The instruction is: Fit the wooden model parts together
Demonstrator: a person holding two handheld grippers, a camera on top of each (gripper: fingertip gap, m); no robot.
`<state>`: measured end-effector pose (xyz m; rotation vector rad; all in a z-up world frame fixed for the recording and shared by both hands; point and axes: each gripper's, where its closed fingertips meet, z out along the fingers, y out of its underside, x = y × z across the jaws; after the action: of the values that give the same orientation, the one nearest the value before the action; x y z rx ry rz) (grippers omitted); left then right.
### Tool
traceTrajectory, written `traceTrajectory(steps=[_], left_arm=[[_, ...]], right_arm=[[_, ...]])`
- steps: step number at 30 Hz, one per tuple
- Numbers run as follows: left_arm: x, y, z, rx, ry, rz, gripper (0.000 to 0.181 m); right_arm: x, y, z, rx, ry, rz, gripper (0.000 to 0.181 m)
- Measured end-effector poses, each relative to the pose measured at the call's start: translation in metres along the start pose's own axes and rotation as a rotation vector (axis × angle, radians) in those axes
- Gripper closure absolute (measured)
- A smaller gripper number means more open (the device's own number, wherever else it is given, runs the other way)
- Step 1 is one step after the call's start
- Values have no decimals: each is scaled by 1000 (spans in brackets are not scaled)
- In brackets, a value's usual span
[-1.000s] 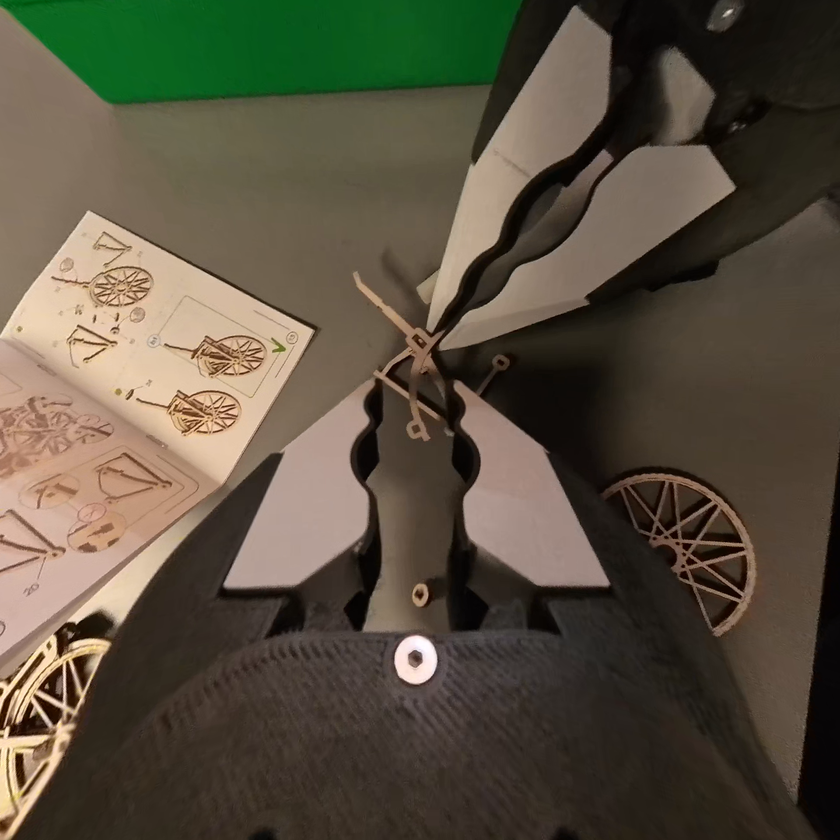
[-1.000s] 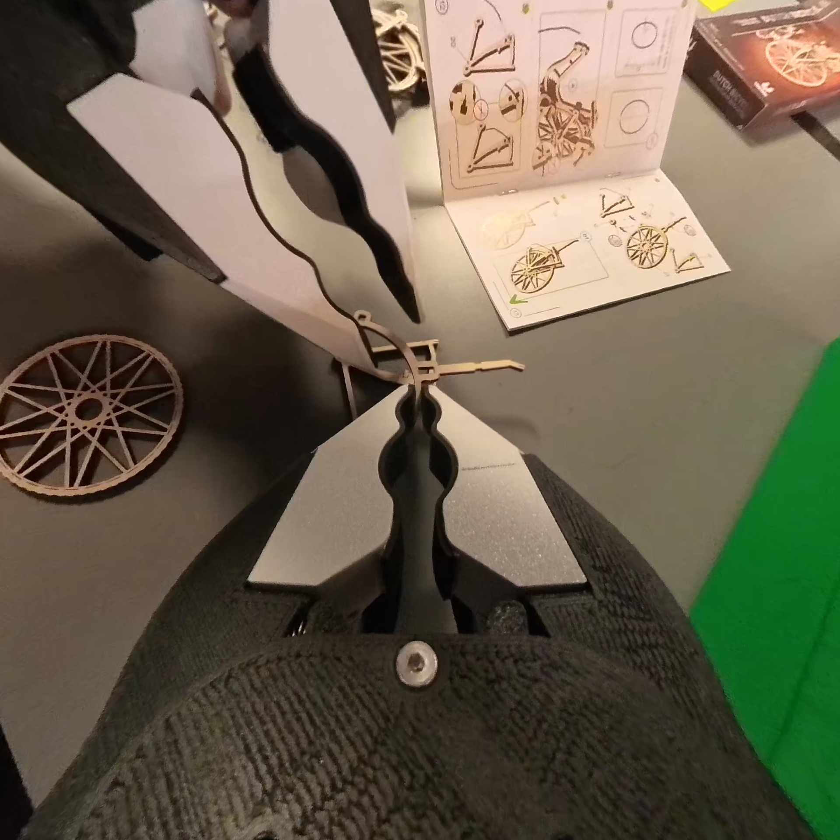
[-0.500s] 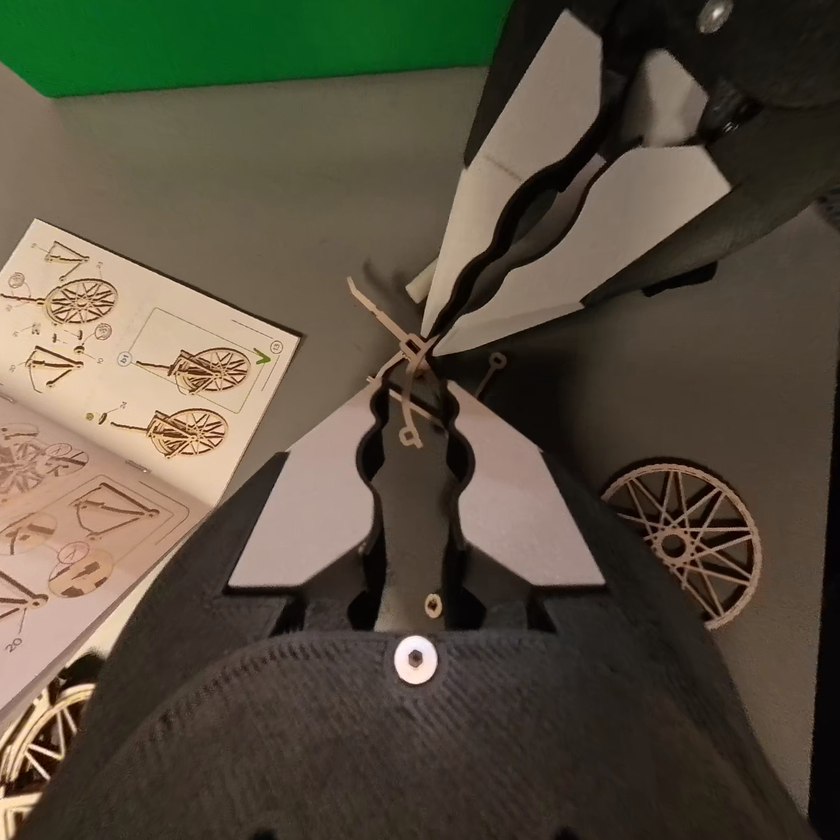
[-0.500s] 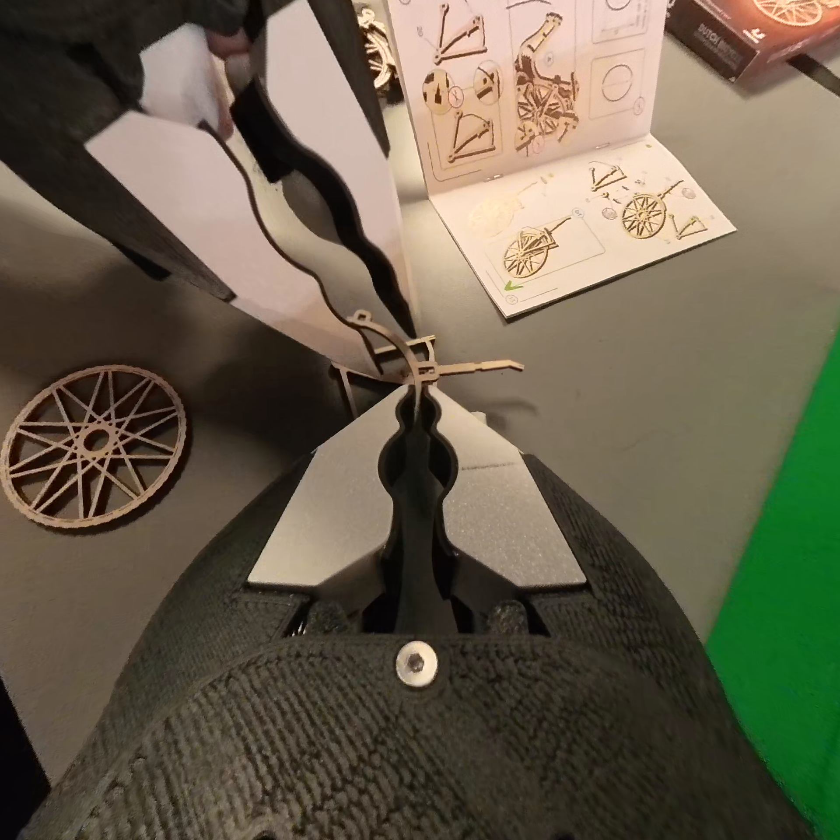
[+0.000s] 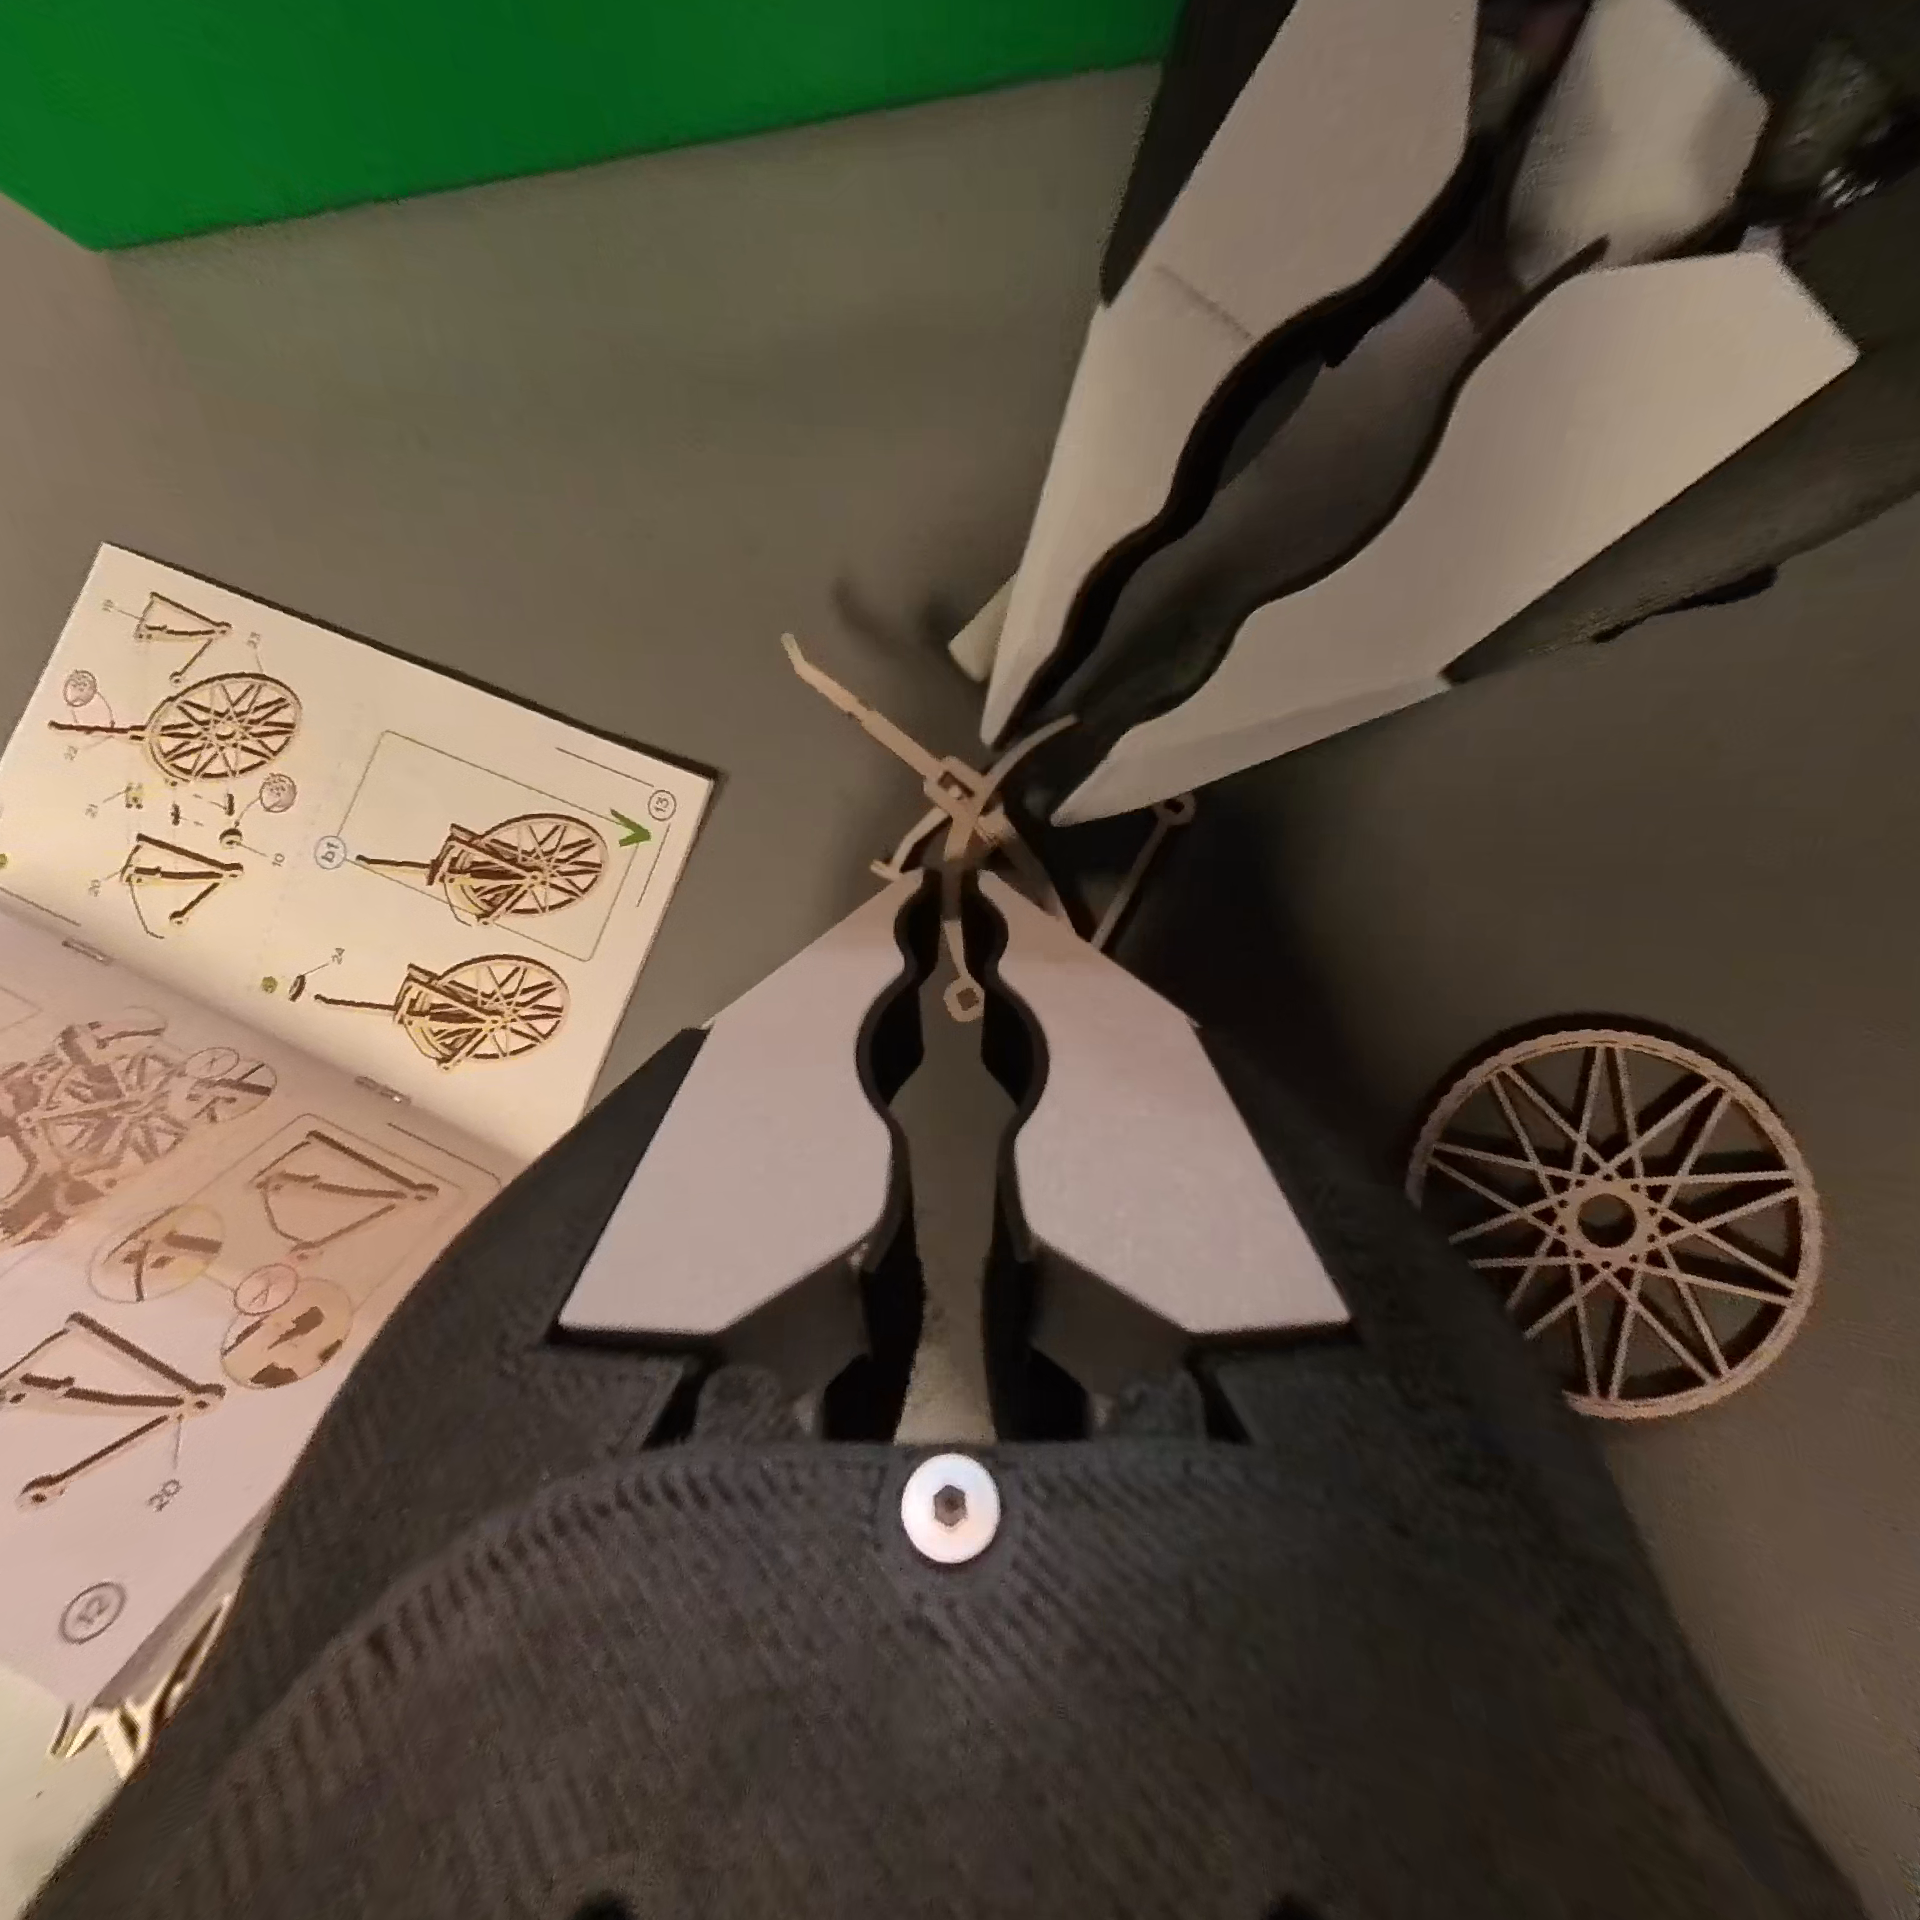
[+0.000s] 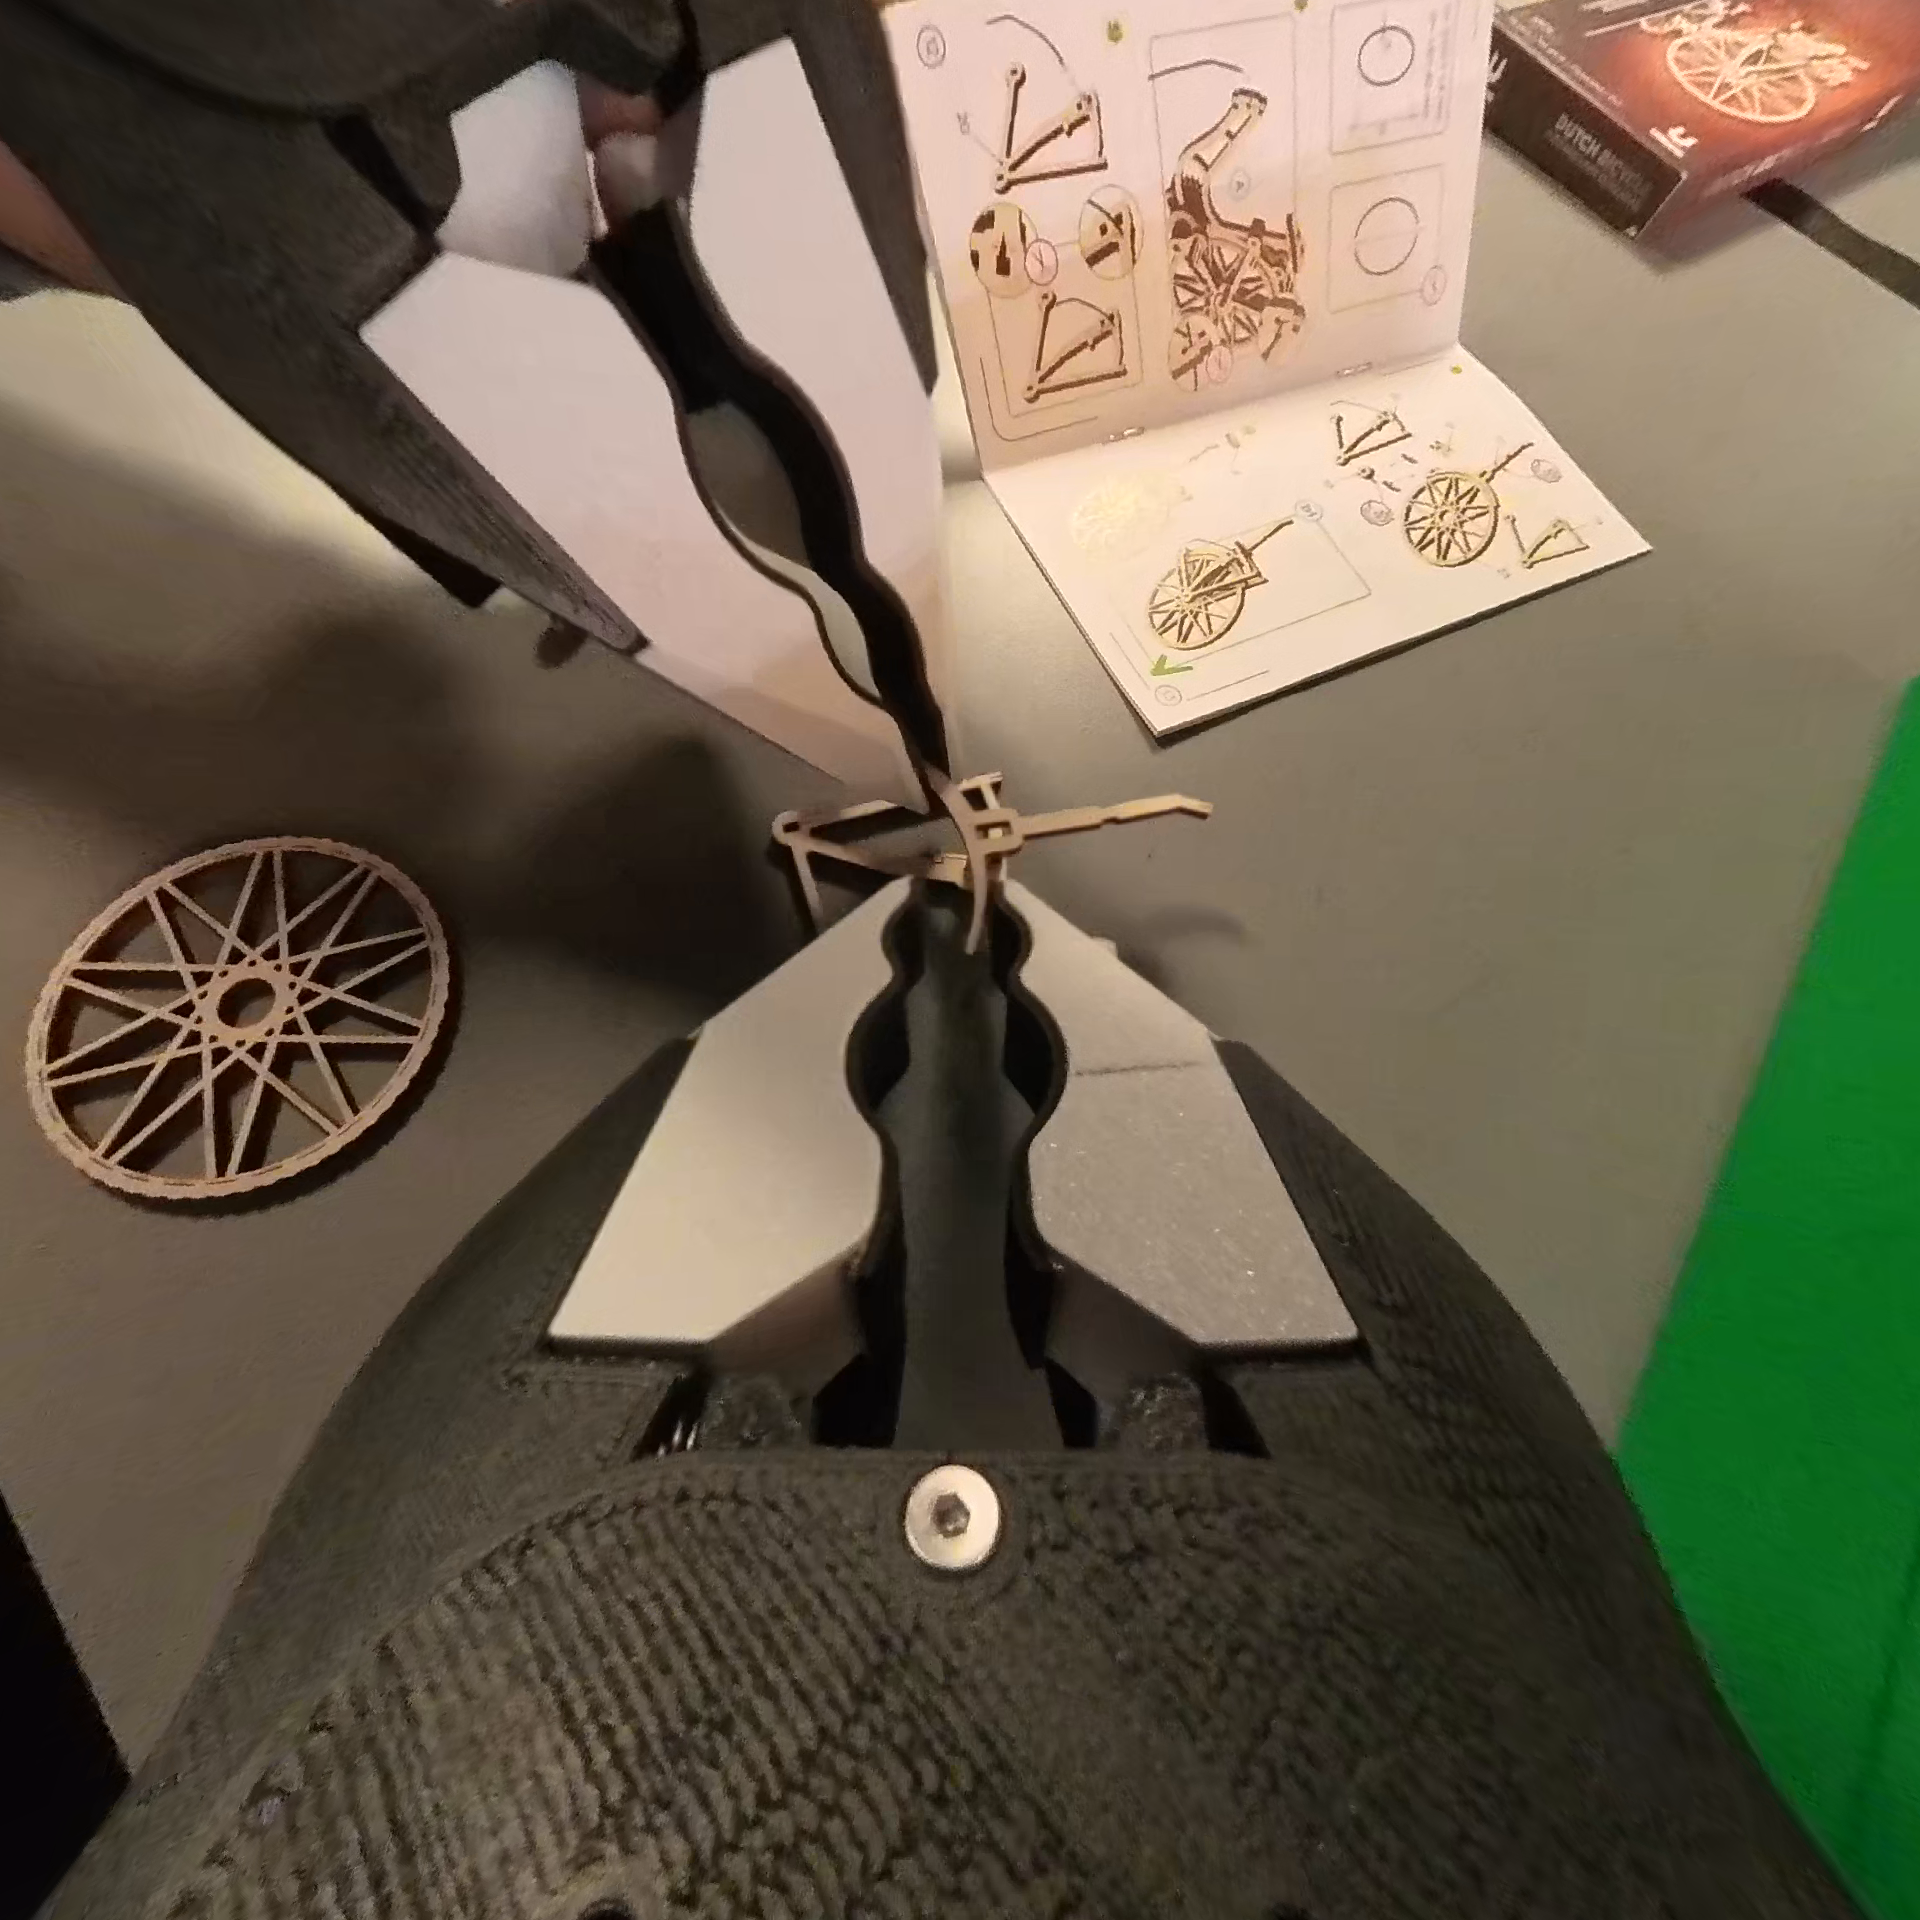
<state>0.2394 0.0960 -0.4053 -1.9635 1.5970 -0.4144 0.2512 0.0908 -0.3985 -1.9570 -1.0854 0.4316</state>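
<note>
- The left gripper (image 5: 948, 883) is clenched on the thin curved strip (image 5: 954, 940), tips pinching it just below the joint so it stays steady.
- The right gripper (image 6: 961, 883) meets it tip to tip, closed on the small frame (image 6: 883, 831) where the parts cross; this looks like pressing a slot home.
- Both parts hang in the air above the grey table (image 5: 520, 416).
- A spoked wheel (image 5: 1616, 1226) lies beside them, unused so far.
- The open booklet (image 6: 1299, 520) lies beyond, probably as a guide.
- A box (image 6: 1704, 104) sits farthest back.
</note>
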Motion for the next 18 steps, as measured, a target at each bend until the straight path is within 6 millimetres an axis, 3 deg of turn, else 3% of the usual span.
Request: traceTrajectory(steps=[3, 18], left_arm=[[2, 1, 0, -6, 20, 8, 178], [2, -1, 3, -46, 52, 27, 178]], right_arm=[[1, 2, 0, -9, -8, 3, 181], [4, 5, 0, -47, 42, 57, 181]])
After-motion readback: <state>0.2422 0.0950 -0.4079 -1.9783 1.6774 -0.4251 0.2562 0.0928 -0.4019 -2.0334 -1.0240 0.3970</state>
